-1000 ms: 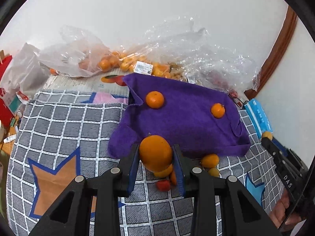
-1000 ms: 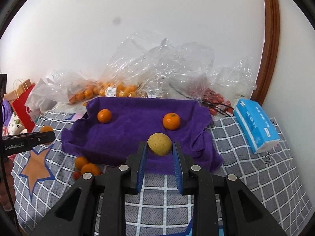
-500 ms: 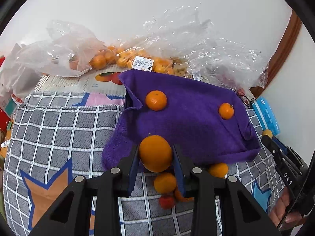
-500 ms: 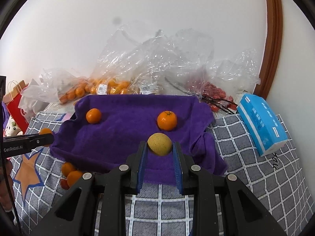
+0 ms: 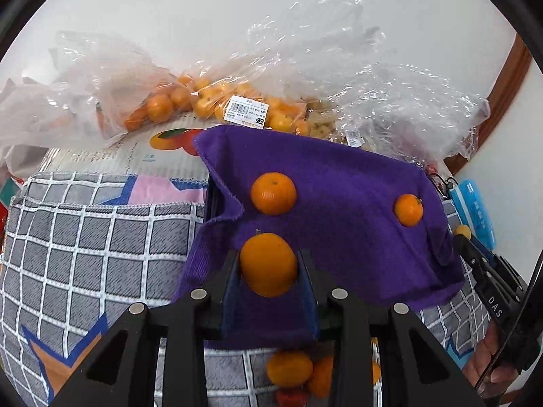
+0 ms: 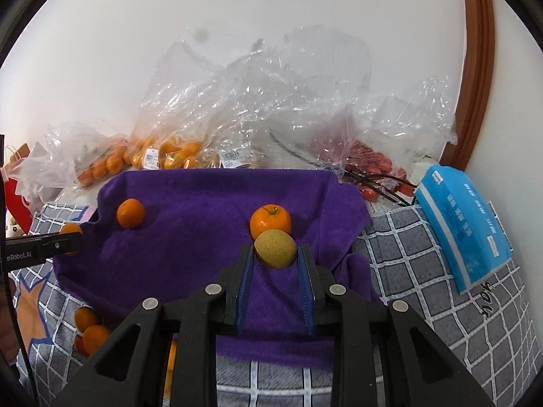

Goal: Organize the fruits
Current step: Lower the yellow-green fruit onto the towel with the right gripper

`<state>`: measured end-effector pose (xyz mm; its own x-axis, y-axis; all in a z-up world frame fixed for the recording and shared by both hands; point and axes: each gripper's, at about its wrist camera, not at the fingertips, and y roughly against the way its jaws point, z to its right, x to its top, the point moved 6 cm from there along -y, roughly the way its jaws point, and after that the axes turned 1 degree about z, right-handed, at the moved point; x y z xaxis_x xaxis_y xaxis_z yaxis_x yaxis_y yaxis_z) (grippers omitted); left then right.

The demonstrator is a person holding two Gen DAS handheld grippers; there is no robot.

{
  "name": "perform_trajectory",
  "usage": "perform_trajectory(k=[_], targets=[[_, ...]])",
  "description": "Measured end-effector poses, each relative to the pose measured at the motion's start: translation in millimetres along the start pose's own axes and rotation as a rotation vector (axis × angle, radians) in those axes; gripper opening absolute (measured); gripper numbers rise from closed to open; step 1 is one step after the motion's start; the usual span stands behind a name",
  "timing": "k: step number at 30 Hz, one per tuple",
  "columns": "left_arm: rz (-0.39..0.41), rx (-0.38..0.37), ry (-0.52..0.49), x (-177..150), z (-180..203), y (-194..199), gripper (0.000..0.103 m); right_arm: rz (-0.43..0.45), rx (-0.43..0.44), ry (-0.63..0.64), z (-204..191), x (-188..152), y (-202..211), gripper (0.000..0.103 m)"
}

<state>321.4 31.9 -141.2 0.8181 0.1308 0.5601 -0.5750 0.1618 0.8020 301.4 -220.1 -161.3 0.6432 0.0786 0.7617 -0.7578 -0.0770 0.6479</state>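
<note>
A purple towel [image 5: 339, 203] [image 6: 203, 210] lies spread on the checked cover, with two oranges [image 5: 273, 193] [image 5: 408, 209] resting on it. My left gripper [image 5: 268, 266] is shut on a large orange [image 5: 268, 264], held just above the towel's near left part. My right gripper [image 6: 275, 251] is shut on a yellow-green round fruit [image 6: 274, 249], held over the towel's right part right in front of an orange [image 6: 270, 220]. The other orange [image 6: 130, 213] sits at the towel's left. Loose oranges [image 5: 288, 368] [image 6: 90, 334] and a small red fruit [image 5: 290, 396] lie off the towel's near edge.
Clear plastic bags of oranges [image 5: 203, 101] [image 6: 163, 156] and red fruit [image 6: 370, 166] pile up against the back wall. A blue tissue pack [image 6: 465, 224] lies at the right. A person's hand [image 5: 488, 369] holds the right gripper. A red paper bag [image 6: 17, 183] stands at the left.
Both grippers moved forward and down over the purple towel, each still holding its fruit. The loose oranges slipped from beside the left fingers to beneath them.
</note>
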Motion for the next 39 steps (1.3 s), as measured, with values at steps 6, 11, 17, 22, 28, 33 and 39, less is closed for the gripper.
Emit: perform_trajectory(k=[6,11,17,22,28,33,39], targets=[[-0.016,0.011,0.003,8,-1,-18,0.031,-0.03,-0.005,0.015,0,0,-19,0.026],[-0.038,0.017,0.003,7,-1,-32,0.031,-0.068,-0.01,0.017,-1,-6,-37,0.026],[-0.049,0.034,-0.009,7,-4,-42,0.031,-0.109,-0.004,0.021,-3,-17,-55,0.026],[-0.043,0.044,-0.031,7,-5,-47,0.031,-0.129,-0.011,0.032,-7,-22,-65,0.026],[-0.048,0.041,-0.046,5,-1,-50,0.031,-0.128,-0.011,0.038,-8,-24,-67,0.026],[-0.048,0.041,-0.048,3,-1,-50,0.032,-0.126,-0.009,0.039,-7,-24,-66,0.026],[-0.06,0.038,-0.066,0,1,-51,0.032,-0.135,-0.005,0.038,-9,-25,-63,0.033]])
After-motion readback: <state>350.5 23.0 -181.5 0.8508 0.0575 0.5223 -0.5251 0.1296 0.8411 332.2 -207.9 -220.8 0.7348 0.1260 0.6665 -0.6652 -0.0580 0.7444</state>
